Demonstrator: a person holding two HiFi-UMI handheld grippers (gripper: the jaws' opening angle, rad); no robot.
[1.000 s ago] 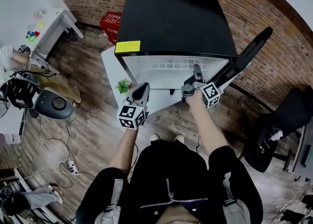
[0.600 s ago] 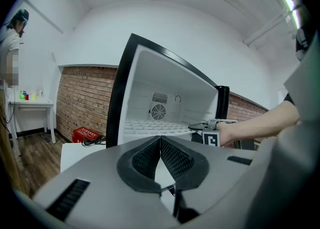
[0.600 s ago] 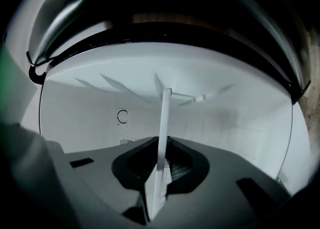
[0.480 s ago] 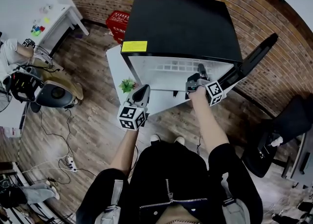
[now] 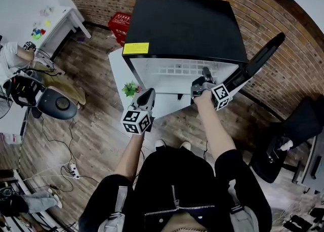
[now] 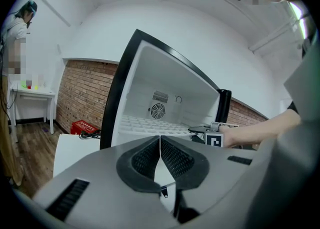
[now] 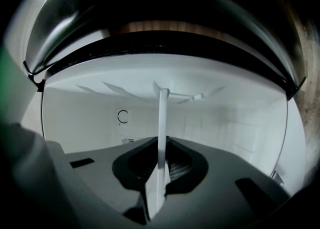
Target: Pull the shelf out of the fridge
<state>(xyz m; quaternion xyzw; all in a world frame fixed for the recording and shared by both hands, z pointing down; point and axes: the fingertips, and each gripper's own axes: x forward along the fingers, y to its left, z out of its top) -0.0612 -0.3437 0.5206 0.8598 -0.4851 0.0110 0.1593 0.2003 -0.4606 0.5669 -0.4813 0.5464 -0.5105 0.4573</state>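
A small fridge (image 5: 182,23) with a black top stands open, and a white grid shelf (image 5: 177,69) lies inside. My right gripper (image 5: 205,76) is at the shelf's front right edge. In the right gripper view the shelf's edge (image 7: 162,118) runs as a thin white bar between the pads, and the right gripper (image 7: 161,160) has just been closing onto it and now pinches it. My left gripper (image 5: 147,94) hangs in front of the fridge's left side, shut and empty. From the left gripper (image 6: 160,145) I see the shelf (image 6: 150,123) and the right gripper (image 6: 212,132).
The fridge door (image 5: 258,59) swings out to the right. A white low table (image 5: 119,69) with a small green plant (image 5: 129,89) stands left of the fridge, with a red crate (image 5: 119,23) behind. A black chair (image 5: 283,140) is at right, a grey stool (image 5: 55,105) at left.
The right gripper's jaws have closed from wide open onto the shelf's front edge. Both hands stay about where they were.
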